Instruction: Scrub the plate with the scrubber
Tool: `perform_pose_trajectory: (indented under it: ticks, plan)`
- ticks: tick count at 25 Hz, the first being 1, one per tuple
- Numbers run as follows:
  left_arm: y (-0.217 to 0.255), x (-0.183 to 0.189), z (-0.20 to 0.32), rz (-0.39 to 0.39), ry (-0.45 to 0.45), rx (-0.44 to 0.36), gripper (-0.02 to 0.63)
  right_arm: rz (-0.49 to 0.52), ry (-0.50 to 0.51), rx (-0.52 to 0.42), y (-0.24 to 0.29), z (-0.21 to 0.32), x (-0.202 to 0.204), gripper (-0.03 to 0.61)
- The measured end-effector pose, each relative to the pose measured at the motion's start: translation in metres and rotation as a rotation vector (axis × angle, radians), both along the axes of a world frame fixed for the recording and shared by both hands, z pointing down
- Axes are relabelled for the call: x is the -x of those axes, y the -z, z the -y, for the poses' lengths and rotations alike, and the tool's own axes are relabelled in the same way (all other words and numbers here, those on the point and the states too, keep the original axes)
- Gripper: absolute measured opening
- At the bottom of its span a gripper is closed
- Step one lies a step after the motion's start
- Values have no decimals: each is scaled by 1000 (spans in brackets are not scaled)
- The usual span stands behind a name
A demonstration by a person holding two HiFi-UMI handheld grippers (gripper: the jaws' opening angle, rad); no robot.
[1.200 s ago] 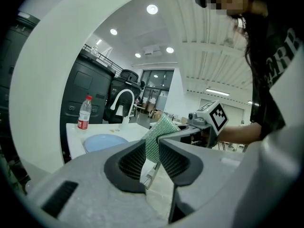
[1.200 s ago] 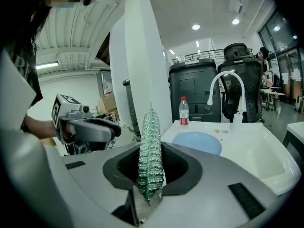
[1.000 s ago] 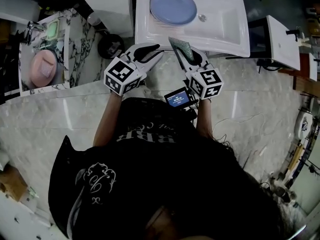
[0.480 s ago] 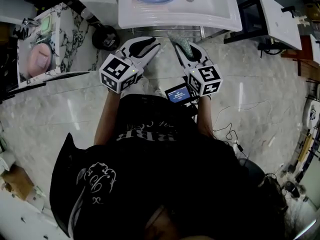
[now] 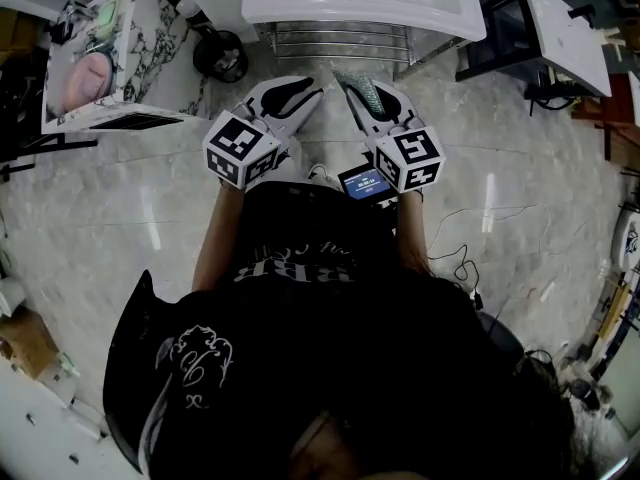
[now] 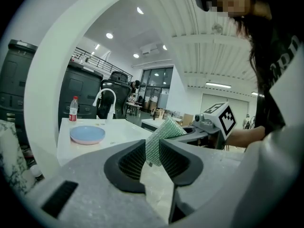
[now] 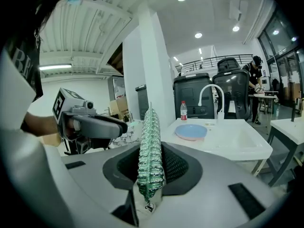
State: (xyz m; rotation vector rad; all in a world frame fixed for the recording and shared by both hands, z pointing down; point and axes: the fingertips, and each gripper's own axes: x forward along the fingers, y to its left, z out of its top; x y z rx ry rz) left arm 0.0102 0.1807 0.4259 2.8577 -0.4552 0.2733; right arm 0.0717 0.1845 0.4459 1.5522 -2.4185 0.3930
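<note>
Closest in, the right gripper has its two jaws squeezed tight on the green scrubber, which stands up on its edge between them. The left gripper has its jaws a little bit apart and holds nothing. The green seen past its gap is the scrubber over in the other gripper. The head view, from above, shows what those two views do not: both grippers sit side by side, close together, over the shiny stone floor, with a small lit screen just by the right one. Only the two gripper views show the blue plate well. It lies flat on the white sink, well apart from both grippers. In the head view the plate is just a thin blue bit at the top edge. Bare floor lies between the grippers and the sink, and metal bars run under the sink's front. Behind the plate stand a white tap and a bottle with a red cap. Far back, the right gripper view shows a person.
</note>
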Motion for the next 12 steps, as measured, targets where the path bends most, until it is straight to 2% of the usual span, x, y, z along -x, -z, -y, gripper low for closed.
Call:
perform_pose_trajectory:
  ticks: [12]
  plan:
    - [-5,12,-53,29,9,-40,100,23,32,-24,1,-48,14,92]
